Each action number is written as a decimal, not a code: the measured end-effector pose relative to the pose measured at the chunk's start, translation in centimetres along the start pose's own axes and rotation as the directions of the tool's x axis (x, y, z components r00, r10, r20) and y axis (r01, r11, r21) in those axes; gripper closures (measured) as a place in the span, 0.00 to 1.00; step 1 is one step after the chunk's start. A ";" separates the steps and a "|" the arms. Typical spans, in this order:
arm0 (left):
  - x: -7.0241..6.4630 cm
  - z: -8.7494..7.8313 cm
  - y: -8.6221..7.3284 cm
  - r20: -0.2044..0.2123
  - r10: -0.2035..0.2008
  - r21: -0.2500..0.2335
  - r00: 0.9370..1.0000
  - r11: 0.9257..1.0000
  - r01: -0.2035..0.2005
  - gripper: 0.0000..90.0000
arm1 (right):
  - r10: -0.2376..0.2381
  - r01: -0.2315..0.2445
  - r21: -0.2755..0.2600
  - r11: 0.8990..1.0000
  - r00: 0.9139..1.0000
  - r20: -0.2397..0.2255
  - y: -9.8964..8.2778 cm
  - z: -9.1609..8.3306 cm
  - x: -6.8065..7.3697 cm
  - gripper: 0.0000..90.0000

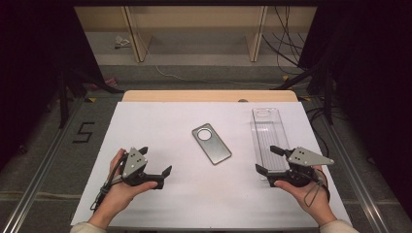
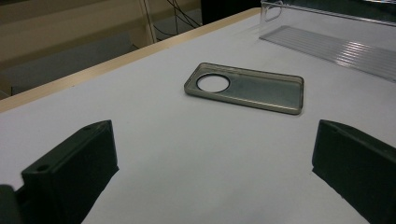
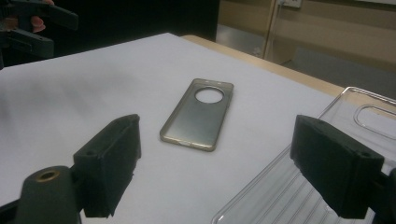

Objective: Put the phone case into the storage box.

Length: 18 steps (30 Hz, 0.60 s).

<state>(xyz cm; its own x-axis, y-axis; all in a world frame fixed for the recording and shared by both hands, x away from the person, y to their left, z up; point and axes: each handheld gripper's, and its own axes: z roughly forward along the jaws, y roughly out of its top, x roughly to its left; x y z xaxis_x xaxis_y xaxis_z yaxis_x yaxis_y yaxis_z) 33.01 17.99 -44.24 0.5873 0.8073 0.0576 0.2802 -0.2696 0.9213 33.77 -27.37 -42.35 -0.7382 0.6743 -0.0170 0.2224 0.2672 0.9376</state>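
Note:
A smoky translucent phone case [image 1: 211, 143] with a round camera hole lies flat at the middle of the white sheet, inner side up. A long clear plastic tray [image 1: 268, 136] lies to its right. My left gripper [image 1: 155, 161] hovers at the near left, open and holding nothing, and points toward the phone case [image 2: 247, 88]. My right gripper [image 1: 267, 159] stands open at the near end of the clear tray [image 3: 280, 196], one jaw above it. In the right gripper view the phone case [image 3: 198, 116] lies ahead between the jaws, untouched, with the left gripper [image 3: 32, 23] far off.
The white sheet [image 1: 160, 199] covers a wooden table whose far edge [image 1: 209, 95] shows bare. Beyond it are wooden shelf legs [image 1: 133, 34] and cables [image 1: 286, 43] on the floor. A taped "5" [image 1: 83, 132] marks the floor at left.

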 end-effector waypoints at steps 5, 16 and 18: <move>-0.1 0.0 0.0 0.001 0.003 0.000 1.000 1.000 -0.003 0.00 | -0.007 0.007 0.001 1.000 1.000 0.002 0.1 0.1 0.2 0.19; -0.1 0.0 0.0 -0.003 0.008 0.000 1.000 1.000 -0.008 0.00 | -0.035 0.036 0.044 0.998 0.999 -0.018 1.6 1.5 1.1 0.76; -0.2 0.0 0.0 -0.003 0.008 0.000 1.000 1.000 -0.008 0.00 | -0.033 0.034 0.057 0.998 0.999 -0.015 1.8 1.8 1.3 0.82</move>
<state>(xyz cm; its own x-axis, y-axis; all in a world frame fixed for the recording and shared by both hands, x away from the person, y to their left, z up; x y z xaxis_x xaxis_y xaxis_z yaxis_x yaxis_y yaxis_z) 32.93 17.86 -44.26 0.5874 0.8066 0.0658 0.2755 -0.2757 0.9209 34.35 -24.80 -41.29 -0.7546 0.6548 -0.0429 0.2331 0.3285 0.9153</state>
